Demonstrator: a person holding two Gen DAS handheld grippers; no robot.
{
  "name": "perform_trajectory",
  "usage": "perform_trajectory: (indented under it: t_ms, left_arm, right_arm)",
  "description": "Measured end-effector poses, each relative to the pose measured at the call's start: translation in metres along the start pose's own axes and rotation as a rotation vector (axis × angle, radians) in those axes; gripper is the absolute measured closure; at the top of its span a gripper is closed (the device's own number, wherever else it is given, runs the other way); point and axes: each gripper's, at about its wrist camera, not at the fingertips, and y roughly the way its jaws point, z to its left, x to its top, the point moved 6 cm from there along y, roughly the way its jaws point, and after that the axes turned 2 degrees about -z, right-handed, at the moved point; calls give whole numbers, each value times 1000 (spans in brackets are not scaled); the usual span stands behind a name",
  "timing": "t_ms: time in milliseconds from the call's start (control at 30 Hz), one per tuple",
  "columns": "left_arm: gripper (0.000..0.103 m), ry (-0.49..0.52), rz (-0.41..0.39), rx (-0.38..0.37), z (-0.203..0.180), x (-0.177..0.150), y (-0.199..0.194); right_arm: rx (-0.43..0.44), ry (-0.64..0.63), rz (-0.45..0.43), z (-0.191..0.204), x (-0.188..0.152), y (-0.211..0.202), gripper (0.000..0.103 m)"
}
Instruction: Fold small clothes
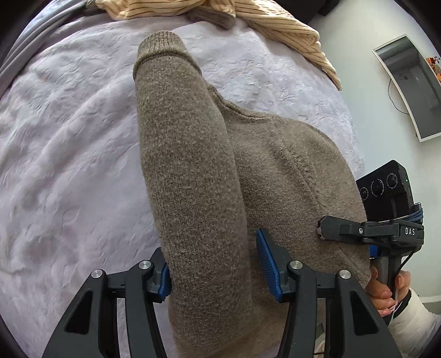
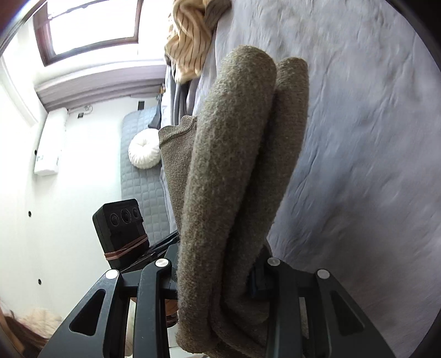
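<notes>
A grey-brown knit sweater (image 1: 193, 165) hangs folded over the lilac bed cover (image 1: 69, 137). One sleeve runs up to its ribbed cuff (image 1: 158, 46). My left gripper (image 1: 212, 261) is shut on the thick fold, with a blue pad on each side. My right gripper (image 1: 321, 225) comes in from the right, held by a hand (image 1: 386, 292), and bites the sweater's edge. In the right wrist view the sweater (image 2: 228, 165) stands in several layers between the fingers of my right gripper (image 2: 217, 275), which is shut on it. The fabric hides most of its pads.
A cream striped garment (image 1: 289, 24) and a grey-brown piece (image 1: 209, 16) lie at the far edge of the bed. A screen (image 1: 408, 82) hangs on the wall to the right. The right wrist view shows a round white cushion (image 2: 144, 152) and a window (image 2: 91, 24).
</notes>
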Motion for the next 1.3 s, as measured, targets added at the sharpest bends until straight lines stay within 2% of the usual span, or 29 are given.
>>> perform_trajectory:
  t_ms: [133, 167, 233, 267, 333, 400, 467, 500, 567, 633, 700, 767, 833, 900, 967, 1067, 1200, 1300]
  left_arm:
    - [50, -45, 61, 58, 41, -39, 10]
    - [50, -65, 82, 91, 54, -47, 15]
    - [50, -92, 86, 140, 75, -56, 13]
    - [50, -112, 68, 131, 82, -56, 7]
    - [50, -140, 18, 139, 95, -54, -9]
    - [50, -138, -27, 180, 107, -48, -23]
    - [50, -140, -57, 199, 112, -41, -28]
    - [50, -139, -57, 208, 114, -42, -29]
    - [50, -116, -55, 255, 114, -41, -19]
    - [50, -92, -47, 309, 123, -46, -11]
    - [50, -85, -44, 316, 130, -51, -5]
    - [49, -102, -40, 297, 134, -54, 2]
    - [49, -97, -39, 296, 134, -55, 2]
    - [49, -83, -37, 324, 132, -57, -5]
    - [49, -59, -28, 349, 131, -62, -16]
    - [49, -54, 1, 348, 130, -76, -28]
    - [49, -54, 44, 338, 120, -101, -34]
    - [49, -70, 77, 322, 111, -118, -32]
  right_arm:
    - [-38, 41, 54, -11, -32, 49, 68]
    - [-73, 49, 65, -14, -34, 62, 68]
    - [-208, 37, 80, -25, -37, 74, 65]
    - [-290, 18, 77, -28, -37, 73, 61]
    - [-386, -19, 53, -27, -35, 62, 52]
    - [-450, -42, 1, -25, -25, 42, 50]
    - [-454, -35, -37, -25, -25, 27, 50]
    - [-439, -21, -45, -26, -17, 24, 52]
    - [-449, -25, -38, -24, -18, 24, 95]
    - [-533, -142, -36, -9, -21, 31, 95]
    - [-662, -253, -19, -9, -24, 29, 95]
    - [-765, -293, 10, -26, -23, 35, 95]
    - [-784, -238, 28, -50, -20, 39, 95]
    - [-758, -181, -1, -56, -19, 31, 94]
    - [-766, -160, -24, -51, -23, 20, 94]
    - [-835, -169, -32, -45, -36, -2, 94]
    - [-787, -164, -20, -31, -61, -13, 92]
    - [-773, -208, -1, -12, -78, 1, 92]
